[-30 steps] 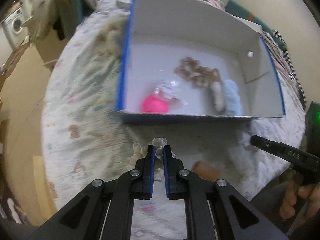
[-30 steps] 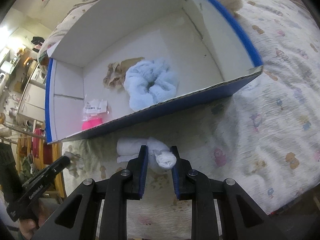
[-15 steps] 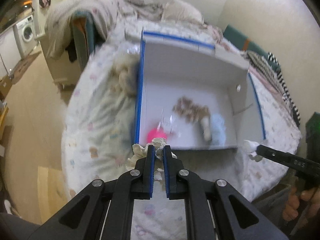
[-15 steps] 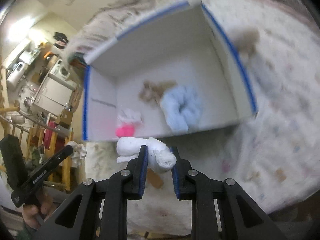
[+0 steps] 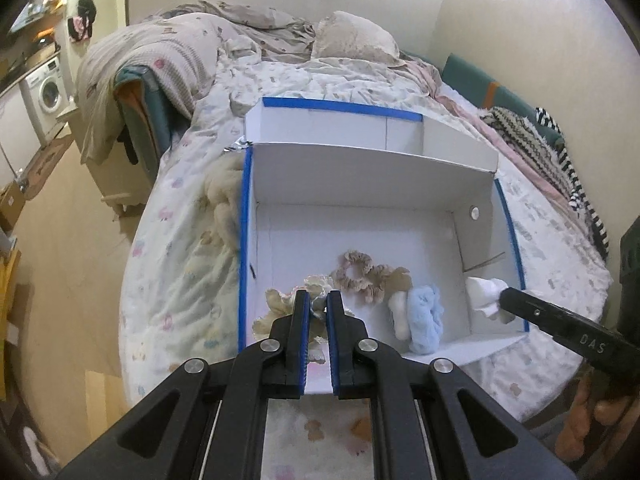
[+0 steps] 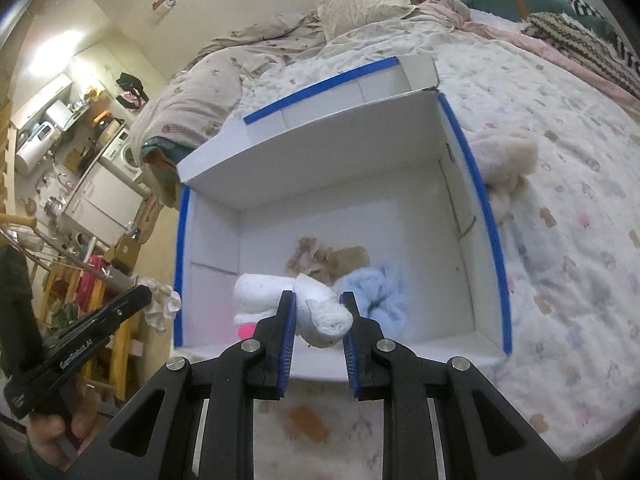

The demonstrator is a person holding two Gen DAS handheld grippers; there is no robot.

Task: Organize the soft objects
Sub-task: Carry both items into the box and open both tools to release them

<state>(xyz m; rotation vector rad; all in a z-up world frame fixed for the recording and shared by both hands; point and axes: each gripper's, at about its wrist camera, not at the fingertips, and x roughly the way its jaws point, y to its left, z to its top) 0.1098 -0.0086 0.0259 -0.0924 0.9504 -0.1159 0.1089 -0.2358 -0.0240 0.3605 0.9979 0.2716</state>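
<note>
The white rolled cloth [image 6: 320,314] is pinched between the right tongs [image 6: 319,334], whose jaws are closed onto its rolled end, while the rest of it hangs out to the left over the near wall of the white box [image 6: 352,184]. The cream scrunchie [image 5: 280,308] sits in the left tongs [image 5: 317,312], jaws nearly closed with the ruffled fabric bunched between and around them; it too is held above the box's near-left corner.

Already lying on the box floor are a beige scrunchie [image 5: 360,274], a pale blue fluffy scrunchie [image 5: 426,316] and, partly hidden behind the held cloth, something bright pink [image 6: 246,331] — what it is cannot be told from here.

The step in hand looks like the carry-and-drop: both pieces are lifted off the bed [image 6: 560,184] and poised over the open box. The next move calls for bringing each pair of tongs forward past the near wall, lowering a little, and opening the jaws so the pieces land on bare floor. The cloth's dangling tail may catch on the rim. A fluffy cream item [image 6: 508,160] lies on the bed outside the box's wall.
</note>
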